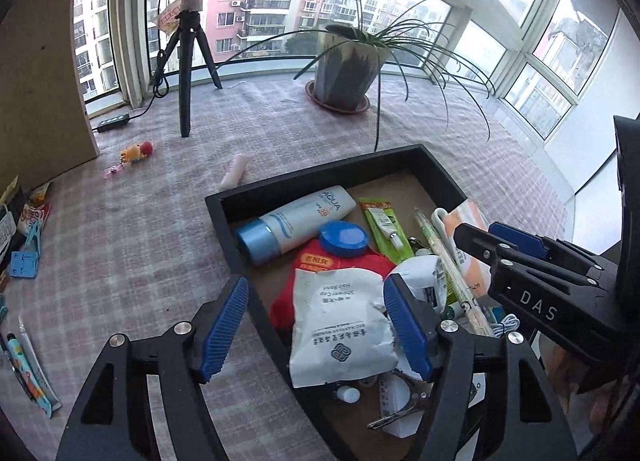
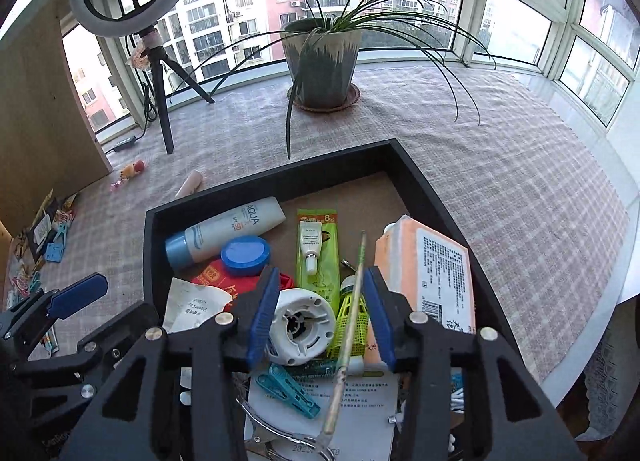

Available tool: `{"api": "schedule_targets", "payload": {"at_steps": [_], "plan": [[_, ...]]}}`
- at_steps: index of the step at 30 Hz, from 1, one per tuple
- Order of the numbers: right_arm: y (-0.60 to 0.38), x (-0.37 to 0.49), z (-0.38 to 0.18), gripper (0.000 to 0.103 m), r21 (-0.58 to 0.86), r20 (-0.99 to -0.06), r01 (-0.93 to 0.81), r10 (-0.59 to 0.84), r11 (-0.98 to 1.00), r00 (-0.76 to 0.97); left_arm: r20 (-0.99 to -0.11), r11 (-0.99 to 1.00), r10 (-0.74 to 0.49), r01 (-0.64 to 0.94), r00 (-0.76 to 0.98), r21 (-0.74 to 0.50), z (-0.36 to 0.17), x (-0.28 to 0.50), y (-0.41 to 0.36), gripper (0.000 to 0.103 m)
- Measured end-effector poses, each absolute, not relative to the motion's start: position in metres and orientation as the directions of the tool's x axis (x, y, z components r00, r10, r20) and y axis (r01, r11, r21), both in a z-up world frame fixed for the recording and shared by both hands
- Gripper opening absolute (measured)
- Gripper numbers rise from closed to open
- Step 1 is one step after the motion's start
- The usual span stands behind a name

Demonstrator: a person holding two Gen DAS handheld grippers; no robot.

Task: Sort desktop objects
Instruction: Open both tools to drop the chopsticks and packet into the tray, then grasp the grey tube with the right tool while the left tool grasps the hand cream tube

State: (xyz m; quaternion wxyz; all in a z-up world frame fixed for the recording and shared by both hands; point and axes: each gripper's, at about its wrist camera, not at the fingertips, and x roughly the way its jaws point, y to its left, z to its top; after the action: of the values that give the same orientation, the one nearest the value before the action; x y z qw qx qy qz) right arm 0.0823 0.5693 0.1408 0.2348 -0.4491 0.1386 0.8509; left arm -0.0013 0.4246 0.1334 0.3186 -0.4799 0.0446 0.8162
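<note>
A black tray on the checked cloth holds several items: an AQUA sunscreen tube, a blue round lid, a green glue pack, an orange tissue pack. My left gripper is open above a white shower-cap packet. My right gripper is open, its fingers either side of a white round device and a yellow-green shuttlecock; it also shows in the left wrist view.
A potted plant and a ring-light tripod stand at the back. A small toy figure and a pink tube lie on the cloth. Clips, pens and packets lie at the left edge. A wooden board stands left.
</note>
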Motion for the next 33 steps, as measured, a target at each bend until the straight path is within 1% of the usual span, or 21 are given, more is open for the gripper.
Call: {"api": "schedule_targets", "payload": {"at_steps": [6, 11, 19, 23, 26, 28, 31, 33], "plan": [[0.531, 0.058, 0.148, 0.043, 0.053, -0.821, -0.466, 0.227, -0.883, -0.524, -0.816, -0.858, 0.412, -0.474, -0.406, -0.198, 0.133, -0.027, 0.359, 0.068], [0.487, 0.025, 0.147, 0.043, 0.084, -0.821, -0.382, 0.153, -0.920, -0.550, -0.825, -0.920, 0.331, -0.349, -0.458, -0.175, 0.126, -0.049, 0.288, 0.067], [0.399, -0.027, 0.126, 0.042, 0.098, -0.843, -0.202, 0.026, -0.974, -0.537, -0.857, -0.979, 0.201, -0.131, -0.474, -0.157, 0.096, -0.071, 0.176, 0.066], [0.358, -0.051, 0.112, 0.041, 0.137, -0.862, -0.118, -0.059, -0.983, -0.503, -0.876, -0.988, 0.152, -0.035, -0.458, -0.153, 0.075, -0.079, 0.132, 0.065], [0.327, -0.067, 0.101, 0.037, 0.146, -0.876, -0.063, -0.099, -0.987, -0.472, -0.892, -0.985, 0.144, 0.026, -0.428, -0.172, 0.057, -0.085, 0.106, 0.054], [0.308, -0.077, 0.093, 0.033, 0.146, -0.886, -0.029, -0.118, -0.989, -0.449, -0.901, -0.982, 0.145, 0.050, -0.409, -0.181, 0.048, -0.087, 0.096, 0.048], [0.285, -0.087, 0.082, 0.031, 0.151, -0.897, 0.014, -0.143, -0.988, -0.417, -0.904, -0.978, 0.155, 0.066, -0.398, -0.196, 0.040, -0.087, 0.087, 0.048], [0.271, -0.092, 0.074, 0.028, 0.165, -0.904, 0.034, -0.165, -0.986, -0.395, -0.906, -0.979, 0.156, 0.059, -0.394, -0.194, 0.036, -0.088, 0.086, 0.047]]}}
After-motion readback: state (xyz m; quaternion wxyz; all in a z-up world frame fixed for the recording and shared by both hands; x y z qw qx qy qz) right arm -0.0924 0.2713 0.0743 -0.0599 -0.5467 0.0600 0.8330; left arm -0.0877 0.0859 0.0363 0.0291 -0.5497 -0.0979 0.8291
